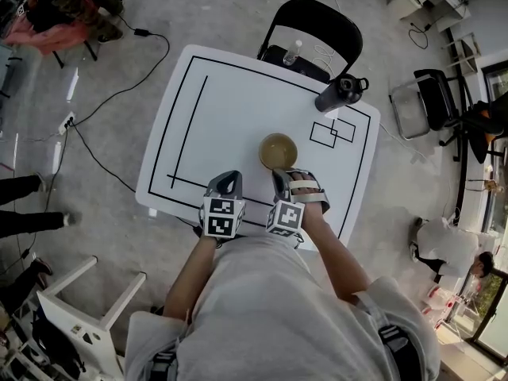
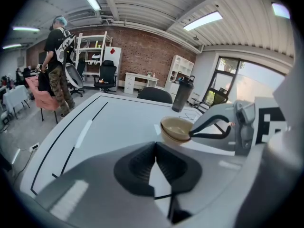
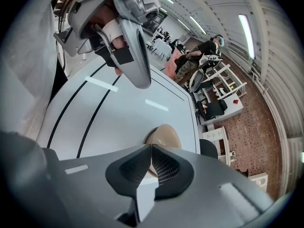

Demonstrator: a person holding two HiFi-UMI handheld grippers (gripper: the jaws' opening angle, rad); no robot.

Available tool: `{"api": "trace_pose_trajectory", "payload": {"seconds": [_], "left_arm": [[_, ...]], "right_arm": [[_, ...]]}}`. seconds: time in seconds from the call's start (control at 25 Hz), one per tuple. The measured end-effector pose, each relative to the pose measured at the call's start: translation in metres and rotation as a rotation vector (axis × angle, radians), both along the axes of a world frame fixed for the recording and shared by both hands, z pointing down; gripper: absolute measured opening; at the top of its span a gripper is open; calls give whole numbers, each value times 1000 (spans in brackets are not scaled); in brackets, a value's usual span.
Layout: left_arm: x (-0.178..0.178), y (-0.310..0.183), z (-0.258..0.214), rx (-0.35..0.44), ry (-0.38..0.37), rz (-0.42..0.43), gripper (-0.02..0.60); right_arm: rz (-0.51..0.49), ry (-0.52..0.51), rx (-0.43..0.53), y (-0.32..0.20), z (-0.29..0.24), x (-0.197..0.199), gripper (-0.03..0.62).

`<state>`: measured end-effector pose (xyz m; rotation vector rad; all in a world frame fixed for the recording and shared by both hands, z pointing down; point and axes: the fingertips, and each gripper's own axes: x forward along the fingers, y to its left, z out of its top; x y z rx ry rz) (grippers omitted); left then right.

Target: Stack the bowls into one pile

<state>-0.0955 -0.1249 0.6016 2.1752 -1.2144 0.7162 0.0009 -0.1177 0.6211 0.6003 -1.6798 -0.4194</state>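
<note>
a white table (image 1: 238, 109) marked with black lines is seen from above. near its front edge a person holds two grippers side by side. a tan bowl (image 1: 278, 151) sits on the table right of centre, just beyond the right gripper (image 1: 280, 176). that gripper's jaws are closed almost fully at the bowl's near rim, with a sliver of tan showing between the pads, so they seem to pinch the rim. the left gripper (image 1: 228, 179) is just left of the bowl, not touching it, its jaws pressed together on nothing. a black tumbler (image 1: 341, 92) stands near the far right corner, well away from the bowl. a black chair (image 1: 313, 30) stands behind the table.
</note>
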Motion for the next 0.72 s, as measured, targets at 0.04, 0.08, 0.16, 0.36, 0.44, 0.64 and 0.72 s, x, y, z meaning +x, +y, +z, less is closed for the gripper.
{"api": "trace_pose_trajectory", "payload": {"seconds": [0.04,0.08,0.16,0.36,0.44,0.64,0.72], "left_arm": [[0,0,1,-1,-1,-1,3],[0,0,1,-2,-2,-2,3],[0,1,3,-3,-4,-2,3],[1,3,3,-7,-7,1,3],[0,3,3,-8,-11,0,3],[-4,5,6,-8,-17,-7,3],[-5,5,7,-10,-20,-9,3]], "right_arm": [[0,-1,0,-1,0,0,9],[0,-2,0,-1,1,0,9],[2,-1,-2,0,3,1,8],[0,4,-4,1,6,3,8],[2,4,-5,0,7,4,8],[9,-2,-6,0,11,4,8],[9,-7,-8,0,13,3,9]]}}
